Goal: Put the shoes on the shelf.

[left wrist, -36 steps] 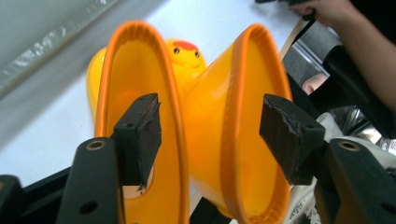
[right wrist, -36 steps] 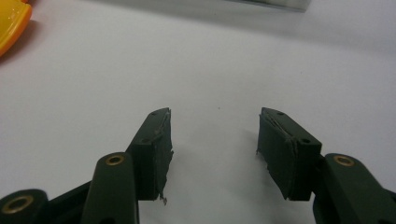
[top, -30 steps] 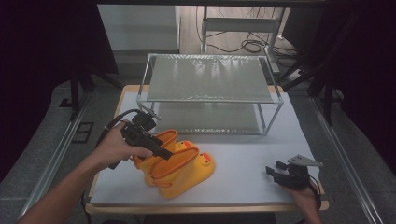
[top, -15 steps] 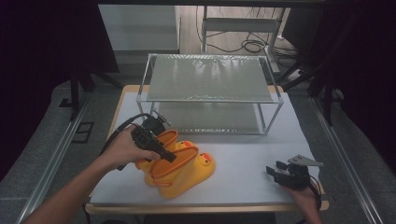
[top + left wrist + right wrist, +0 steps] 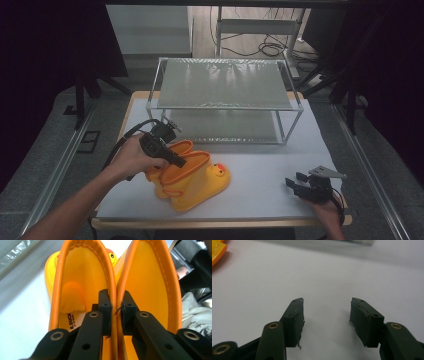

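The pair of yellow rubber duck boots (image 5: 192, 179) lies near-left on our white table (image 5: 260, 170); our left gripper (image 5: 115, 307) has just closed, pinching both adjoining cuffs. Far right, our right gripper (image 5: 325, 315) rests with jaws apart.

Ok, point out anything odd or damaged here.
The pads of the right gripper are frayed, their edges peeling. Less odd: the left gripper pinches the touching rims of both yellow boots at once.
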`<state>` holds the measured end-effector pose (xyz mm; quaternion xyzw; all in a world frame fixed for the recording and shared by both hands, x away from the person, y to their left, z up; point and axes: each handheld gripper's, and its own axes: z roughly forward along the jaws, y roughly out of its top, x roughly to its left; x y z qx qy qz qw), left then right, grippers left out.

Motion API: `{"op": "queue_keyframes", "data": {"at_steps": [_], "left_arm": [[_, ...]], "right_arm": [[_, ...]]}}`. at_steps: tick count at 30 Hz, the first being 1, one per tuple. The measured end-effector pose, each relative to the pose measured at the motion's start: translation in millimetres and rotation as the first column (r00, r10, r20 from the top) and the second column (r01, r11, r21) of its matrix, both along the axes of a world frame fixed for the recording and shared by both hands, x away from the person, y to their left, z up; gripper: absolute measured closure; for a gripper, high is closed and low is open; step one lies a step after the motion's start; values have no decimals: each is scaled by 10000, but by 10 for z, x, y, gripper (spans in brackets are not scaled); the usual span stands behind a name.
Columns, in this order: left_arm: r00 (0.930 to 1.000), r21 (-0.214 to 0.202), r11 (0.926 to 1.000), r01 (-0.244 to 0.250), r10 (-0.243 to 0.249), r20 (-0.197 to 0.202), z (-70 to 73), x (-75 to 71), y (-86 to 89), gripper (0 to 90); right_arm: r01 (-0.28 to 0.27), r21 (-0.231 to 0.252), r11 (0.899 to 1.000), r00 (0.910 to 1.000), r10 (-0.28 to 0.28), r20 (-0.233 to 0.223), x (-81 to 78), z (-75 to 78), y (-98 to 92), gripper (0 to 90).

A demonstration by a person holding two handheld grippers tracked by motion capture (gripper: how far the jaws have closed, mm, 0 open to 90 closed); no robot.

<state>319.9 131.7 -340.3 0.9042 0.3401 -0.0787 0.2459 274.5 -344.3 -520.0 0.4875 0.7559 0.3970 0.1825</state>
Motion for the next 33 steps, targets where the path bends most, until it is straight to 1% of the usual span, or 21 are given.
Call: {"op": "queue_keyframes", "data": {"at_steps": [3, 4, 5, 6, 7, 8, 12, 13, 15, 16, 17, 18, 19, 20, 22, 27, 28, 29, 30, 31, 33], "left_arm": [[9998, -296, 9995, -116, 111, -159, 8, 43, 11, 823], [9994, -450, 9989, -133, 118, -326, 18, 78, 6, 823], [9994, -450, 9989, -133, 118, -326, 18, 78, 6, 823], [9992, -509, 9986, -137, 118, -375, 28, 94, -1, 823], [9987, -664, 9977, -101, 68, -501, 55, 124, -22, 824], [9987, -664, 9977, -101, 68, -501, 55, 124, -22, 824], [9971, -860, 9960, 221, -283, -714, 131, 156, -95, 824], [9960, -1026, 9941, 362, -442, -770, 186, 165, -134, 824], [9956, -1094, 9931, 426, -513, -787, 216, 170, -155, 824], [9950, -1230, 9909, 539, -636, -767, 282, 178, -197, 824], [9950, -1230, 9909, 539, -636, -767, 282, 178, -197, 824], [9952, -1271, 9903, 567, -662, -716, 321, 185, -218, 824], [9955, -1404, 9881, 630, -722, -613, 409, 199, -260, 824], [9955, -1404, 9881, 630, -722, -613, 409, 199, -260, 824], [9955, -1471, 9862, 754, -830, -465, 520, 220, -305, 824], [9955, -1547, 9838, 903, -935, -130, 745, 271, -409, 824], [9951, -1497, 9839, 971, -984, -13, 816, 290, -457, 824], [9951, -1497, 9839, 971, -984, -13, 816, 290, -457, 824], [9941, -1474, 9832, 1078, -1078, 79, 877, 302, -505, 824], [9941, -1474, 9832, 1078, -1078, 79, 877, 302, -505, 824], [9927, -1562, 9803, 1206, -1196, 156, 960, 328, -553, 824]], "right_arm": [[44, 29, 10000, 10000, -44, -2, 3, -1, -3, 443], [29, 11, 10000, 10000, -29, -15, 3, 0, -7, 443], [32, 4, 10000, 10000, -32, -16, 4, 0, -10, 443], [32, 4, 10000, 10000, -32, -16, 4, 0, -10, 443], [46, 0, 10000, 10000, -46, 2, 4, -1, -16, 443], [53, 9, 10000, 10000, -53, 17, 5, 0, -21, 443], [121, 61, 9999, 9999, -121, 23, 0, 9, -32, 443], [117, 63, 9999, 9999, -117, 33, -1, 9, -34, 443], [110, 43, 9999, 9999, -111, 54, -2, 9, -36, 443], [104, 48, 9999, 9999, -104, 40, -3, 10, -38, 443], [103, 50, 9999, 9999, -103, 41, -3, 11, -39, 443], [109, 61, 9999, 9999, -109, 32, -4, 13, -39, 443], [118, 76, 9999, 9999, -118, 22, -4, 15, -40, 443], [118, 76, 9999, 9999, -118, 22, -4, 15, -40, 443], [148, 86, 9999, 9999, -148, 59, -4, 12, -53, 443], [216, 133, 9997, 9998, -216, 44, -4, 15, -77, 444], [238, 159, 9996, 9997, -239, 32, -3, 15, -80, 444], [238, 159, 9996, 9997, -239, 32, -3, 15, -80, 444], [250, 152, 9996, 9997, -250, 24, -3, 14, -88, 444], [258, 153, 9995, 9997, -259, 22, -3, 13, -93, 444], [292, 177, 9994, 9996, -292, 0, -3, 14, -104, 444]]}}
